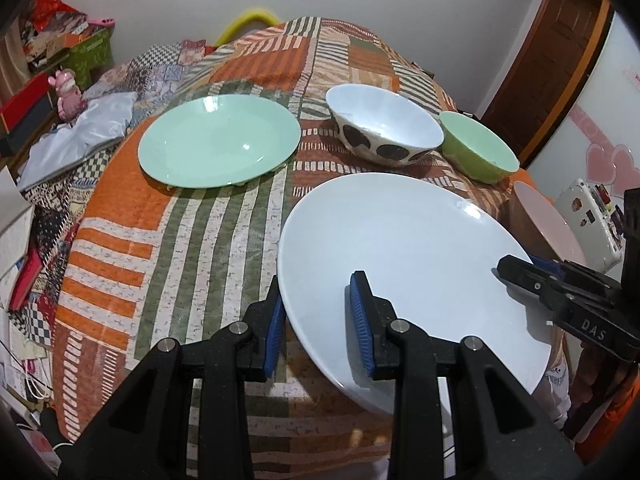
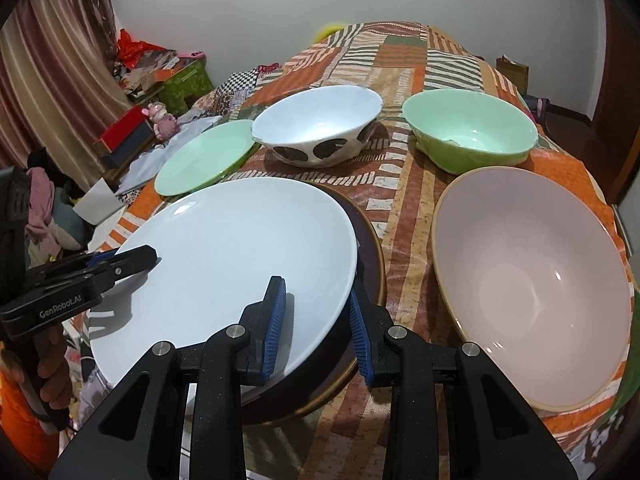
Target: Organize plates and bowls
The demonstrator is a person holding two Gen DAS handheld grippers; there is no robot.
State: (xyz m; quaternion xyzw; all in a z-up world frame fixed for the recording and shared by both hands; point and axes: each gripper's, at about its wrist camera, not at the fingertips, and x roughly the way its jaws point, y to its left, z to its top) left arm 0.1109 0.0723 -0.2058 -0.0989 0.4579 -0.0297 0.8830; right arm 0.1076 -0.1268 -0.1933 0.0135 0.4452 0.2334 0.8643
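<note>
A large white plate (image 1: 400, 248) (image 2: 240, 248) hangs tilted just above the patterned cloth, carried by both grippers. My left gripper (image 1: 318, 292) is shut on its left rim, and shows at the left of the right wrist view (image 2: 136, 258). My right gripper (image 2: 316, 292) is shut on its right rim, and shows at the right of the left wrist view (image 1: 516, 270). A dark brown plate (image 2: 368, 252) lies under the white one. Behind are a mint green plate (image 1: 218, 146) (image 2: 204, 156), a spotted white bowl (image 1: 384, 124) (image 2: 320, 128) and a green bowl (image 1: 478, 148) (image 2: 470, 132). A pink bowl (image 2: 532, 280) stands at the right.
The orange and green patchwork cloth (image 1: 168, 240) falls away at the left and front edges. Boxes, bags and a pink toy figure (image 1: 68, 94) crowd the floor at the left. A wooden door (image 1: 556, 52) stands at the far right. A hand (image 2: 52, 376) grips the left tool.
</note>
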